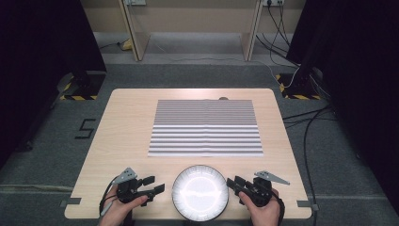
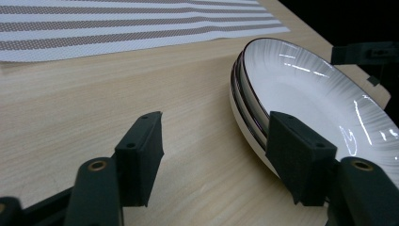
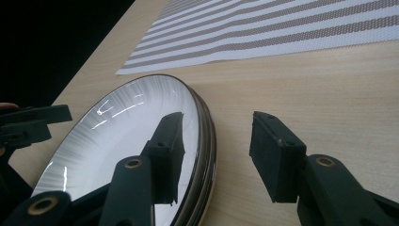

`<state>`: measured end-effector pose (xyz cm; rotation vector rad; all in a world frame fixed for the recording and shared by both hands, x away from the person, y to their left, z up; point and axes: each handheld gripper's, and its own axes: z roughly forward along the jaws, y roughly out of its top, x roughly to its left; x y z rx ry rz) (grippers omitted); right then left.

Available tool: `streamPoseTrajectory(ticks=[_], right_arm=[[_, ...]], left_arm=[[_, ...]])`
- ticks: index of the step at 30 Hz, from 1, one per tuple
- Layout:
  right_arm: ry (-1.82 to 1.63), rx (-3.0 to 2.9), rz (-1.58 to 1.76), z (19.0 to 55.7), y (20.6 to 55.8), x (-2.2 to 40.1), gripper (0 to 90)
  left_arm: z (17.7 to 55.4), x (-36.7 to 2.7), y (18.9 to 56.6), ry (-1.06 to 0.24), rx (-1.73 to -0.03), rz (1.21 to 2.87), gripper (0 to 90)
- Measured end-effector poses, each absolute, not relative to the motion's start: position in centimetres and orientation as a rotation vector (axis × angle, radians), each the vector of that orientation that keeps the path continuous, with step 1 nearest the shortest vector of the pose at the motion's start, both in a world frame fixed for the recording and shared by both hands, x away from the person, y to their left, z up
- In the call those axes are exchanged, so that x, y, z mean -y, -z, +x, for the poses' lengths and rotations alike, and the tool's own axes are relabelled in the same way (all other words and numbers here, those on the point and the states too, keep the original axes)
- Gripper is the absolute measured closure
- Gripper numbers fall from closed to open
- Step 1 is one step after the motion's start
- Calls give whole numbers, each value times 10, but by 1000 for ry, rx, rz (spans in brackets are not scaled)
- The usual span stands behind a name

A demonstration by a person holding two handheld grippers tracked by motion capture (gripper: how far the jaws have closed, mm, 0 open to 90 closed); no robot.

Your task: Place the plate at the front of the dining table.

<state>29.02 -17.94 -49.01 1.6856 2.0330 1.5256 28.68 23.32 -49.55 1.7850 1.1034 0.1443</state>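
Stacked white ribbed plates (image 1: 200,192), dark-rimmed

Right gripper (image 3: 214,155) sitting open, jaws straddling rim of stacked plates (image 3: 117,122); striped mat (image 3: 282,33) lying beyond on wooden table (image 3: 329,84).

Stacked plates (image 1: 200,192) before the placemat (image 1: 206,127), between both grippers.

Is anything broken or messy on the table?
Nothing stands out. The plates sit neatly stacked at the near edge, unchipped as far as the gripper views show, and the striped mat lies flat and square, with a faint fold line across it.
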Motion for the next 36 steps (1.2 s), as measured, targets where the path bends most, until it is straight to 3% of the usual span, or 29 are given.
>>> streamPoseTrajectory(ticks=[9,15,18,24,29,36], right_arm=[[-1486,-2057,1631,286,473,185,589],[-1420,-1932,1665,277,475,231,568],[-1391,-1789,1709,270,477,264,534],[-1368,-1722,1740,266,485,277,515],[-1371,-1752,1739,267,485,270,527],[-1403,-1868,1698,272,474,244,587]], left_arm=[[285,-230,489,-122,-1070,1779,435],[282,-269,488,-218,-1092,1716,431],[282,-301,494,-288,-1184,1670,424],[279,-326,501,-346,-1258,1631,410],[279,-325,497,-331,-1260,1615,410],[282,-285,483,-249,-1132,1672,441]])
